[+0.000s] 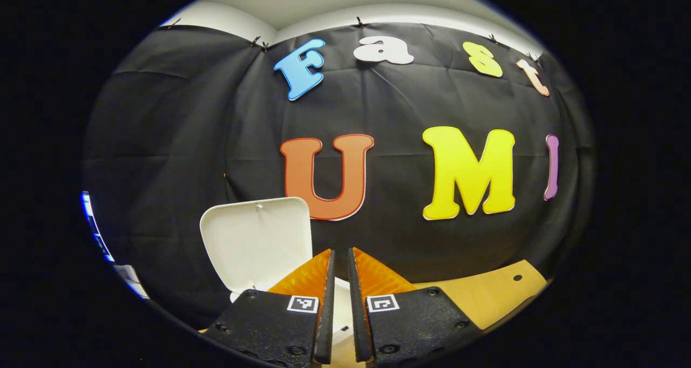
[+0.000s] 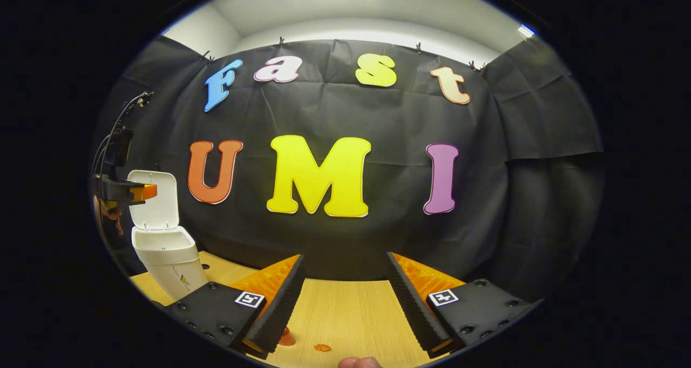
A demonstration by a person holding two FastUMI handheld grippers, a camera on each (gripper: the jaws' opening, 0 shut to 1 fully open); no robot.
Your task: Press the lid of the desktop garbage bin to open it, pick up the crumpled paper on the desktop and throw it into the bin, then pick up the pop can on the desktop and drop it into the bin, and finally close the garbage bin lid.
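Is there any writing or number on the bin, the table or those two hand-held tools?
On the bin: a small mark on its front, too blurred to read.
On the left gripper: square black-and-white patterns, no words.
On the right gripper: the same kind of patterns, no words.
On the table: none.

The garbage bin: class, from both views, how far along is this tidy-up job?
Done: the garbage bin stands with its lid raised. In hand: the left gripper, nearly closed and empty, is up by the lid. The right gripper is open and empty. Left: closing the lid. I cannot tell whether paper and can are inside.
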